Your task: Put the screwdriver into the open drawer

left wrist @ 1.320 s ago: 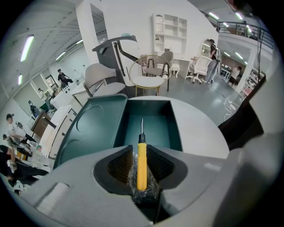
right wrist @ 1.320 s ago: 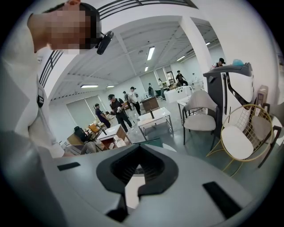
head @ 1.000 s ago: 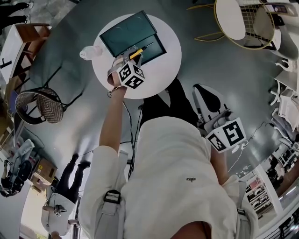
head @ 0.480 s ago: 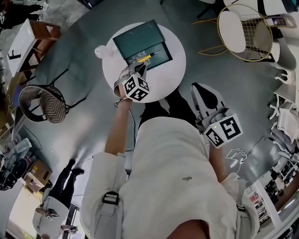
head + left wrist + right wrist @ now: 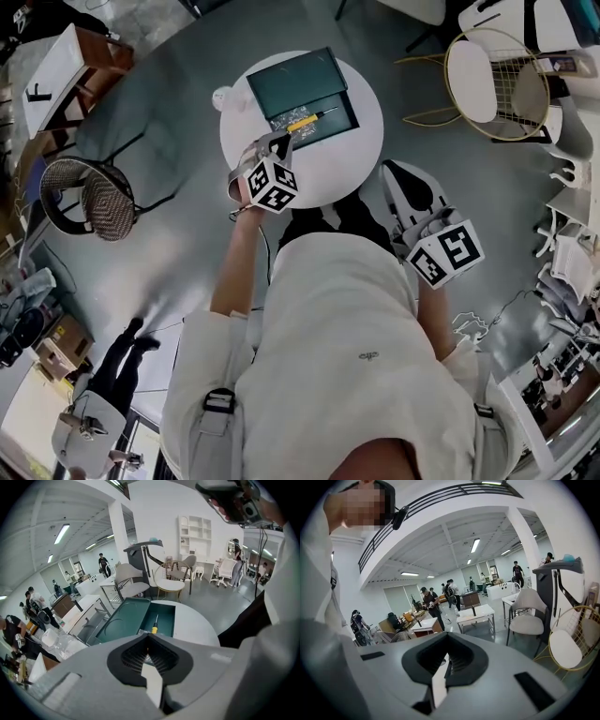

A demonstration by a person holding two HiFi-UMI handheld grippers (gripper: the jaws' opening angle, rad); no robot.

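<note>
A dark green box stands on the round white table, its drawer pulled open toward me. The screwdriver, yellow-handled, lies inside the drawer. In the left gripper view the screwdriver rests in the drawer just beyond the jaws. My left gripper hovers over the table's near-left part, short of the drawer; my left gripper is shut and holds nothing. My right gripper hangs off the table by my right side, and my right gripper is shut and empty, facing the room.
A crumpled clear bag sits at the table's left edge. A wicker chair stands to the left, a gold wire chair at the upper right, a wooden side table at the far left. A bystander stands at the lower left.
The left gripper carried the screwdriver to the drawer, let it go there, and has drawn back toward me. The right gripper has stayed at my side.
</note>
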